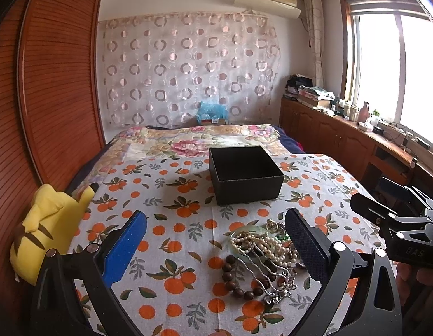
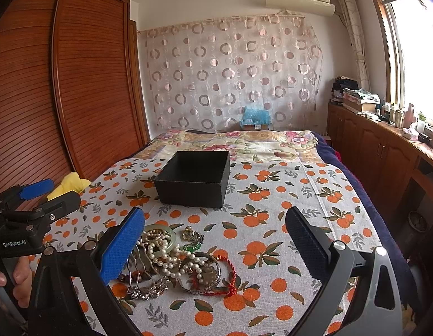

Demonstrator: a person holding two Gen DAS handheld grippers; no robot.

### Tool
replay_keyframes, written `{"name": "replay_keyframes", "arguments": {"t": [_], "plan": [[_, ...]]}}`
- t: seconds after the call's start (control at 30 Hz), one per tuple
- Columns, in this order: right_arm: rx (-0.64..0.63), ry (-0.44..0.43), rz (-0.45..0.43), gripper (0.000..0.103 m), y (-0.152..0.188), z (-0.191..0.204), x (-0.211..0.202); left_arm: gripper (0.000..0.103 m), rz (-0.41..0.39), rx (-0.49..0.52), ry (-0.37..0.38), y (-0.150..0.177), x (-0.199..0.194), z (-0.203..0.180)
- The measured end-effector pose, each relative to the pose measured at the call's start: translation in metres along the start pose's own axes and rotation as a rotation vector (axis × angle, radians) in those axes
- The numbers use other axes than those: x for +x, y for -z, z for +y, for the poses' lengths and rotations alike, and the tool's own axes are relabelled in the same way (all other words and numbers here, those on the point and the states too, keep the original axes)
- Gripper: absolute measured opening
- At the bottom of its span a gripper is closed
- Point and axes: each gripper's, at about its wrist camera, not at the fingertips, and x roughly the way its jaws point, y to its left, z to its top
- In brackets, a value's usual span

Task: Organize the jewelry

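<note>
A tangled pile of jewelry (image 1: 264,257) lies on the orange-print cloth: pearl strands, a brown bead bracelet (image 1: 236,280), a silver hair comb and a pale green bangle. It also shows in the right wrist view (image 2: 177,260), with a red cord bracelet (image 2: 227,274). An open, empty black box (image 1: 245,175) stands beyond it, also in the right wrist view (image 2: 194,179). My left gripper (image 1: 216,224) is open, with the pile by its right finger. My right gripper (image 2: 215,221) is open, with the pile by its left finger.
A yellow plush toy (image 1: 45,232) lies at the bed's left edge beside a wooden wardrobe (image 1: 48,84). A wooden cabinet (image 2: 384,145) with clutter runs under the window on the right. Floral bedding (image 1: 194,140) lies behind the box.
</note>
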Motion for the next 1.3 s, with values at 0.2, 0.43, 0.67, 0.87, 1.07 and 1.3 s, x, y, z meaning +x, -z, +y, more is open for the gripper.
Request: {"name": "replay_keyframes", "arguments": {"t": [0.2, 0.43, 0.67, 0.87, 1.07, 1.3], "plan": [[0.000, -0.001, 0.000, 0.101, 0.000, 0.000, 0.000, 0.096, 0.002, 0.001, -0.001, -0.005, 0.002, -0.005], [0.001, -0.001, -0.001, 0.101, 0.000, 0.001, -0.001, 0.096, -0.003, -0.001, 0.000, 0.000, -0.001, -0.001], [0.000, -0.002, -0.001, 0.101, 0.001, 0.001, -0.001, 0.096, -0.005, -0.001, 0.003, 0.001, -0.001, 0.000], [0.000, -0.002, -0.002, 0.101, 0.001, 0.000, -0.001, 0.096, -0.006, -0.002, 0.002, 0.001, -0.001, -0.001], [0.001, -0.003, -0.003, 0.101, 0.003, -0.003, 0.000, 0.096, -0.009, 0.001, 0.005, 0.001, -0.001, -0.005], [-0.001, -0.003, -0.006, 0.101, -0.001, 0.001, 0.000, 0.096, -0.007, 0.004, 0.007, 0.001, -0.002, -0.011]]}}
